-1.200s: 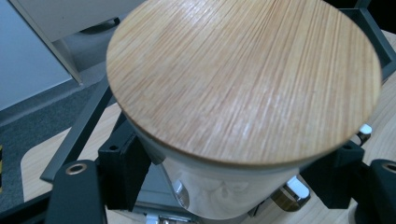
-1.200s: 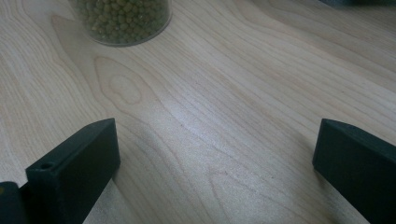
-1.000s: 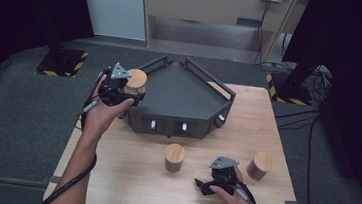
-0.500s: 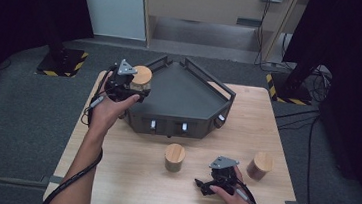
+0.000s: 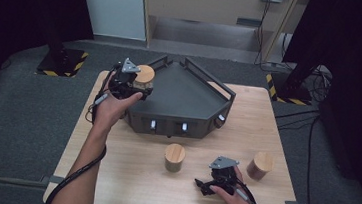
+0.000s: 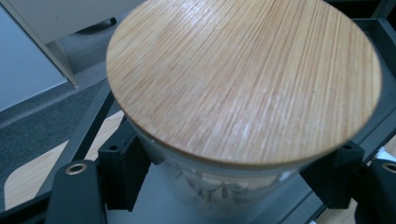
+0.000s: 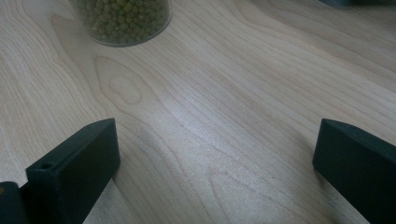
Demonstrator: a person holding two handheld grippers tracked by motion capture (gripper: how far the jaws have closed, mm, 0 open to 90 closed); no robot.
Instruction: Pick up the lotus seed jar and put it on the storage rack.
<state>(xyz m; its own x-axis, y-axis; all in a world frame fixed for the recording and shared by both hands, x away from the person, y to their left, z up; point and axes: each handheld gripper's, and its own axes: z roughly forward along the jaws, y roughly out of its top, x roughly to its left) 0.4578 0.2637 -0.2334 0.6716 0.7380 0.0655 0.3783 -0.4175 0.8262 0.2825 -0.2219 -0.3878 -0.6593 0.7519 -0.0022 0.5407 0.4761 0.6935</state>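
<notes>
The left gripper (image 5: 138,85) is clamped around a glass jar with a bamboo lid (image 6: 243,79), held up at the left corner of the dark tray (image 5: 185,90). Two more jars (image 5: 174,157) stand on the table (image 5: 126,177). The right gripper (image 5: 211,184) rests there, jaws wide apart and gripping nothing.

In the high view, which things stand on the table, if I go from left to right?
Left gripper holding a wooden-lidded jar → dark tray → middle jar → right gripper → right jar.
</notes>
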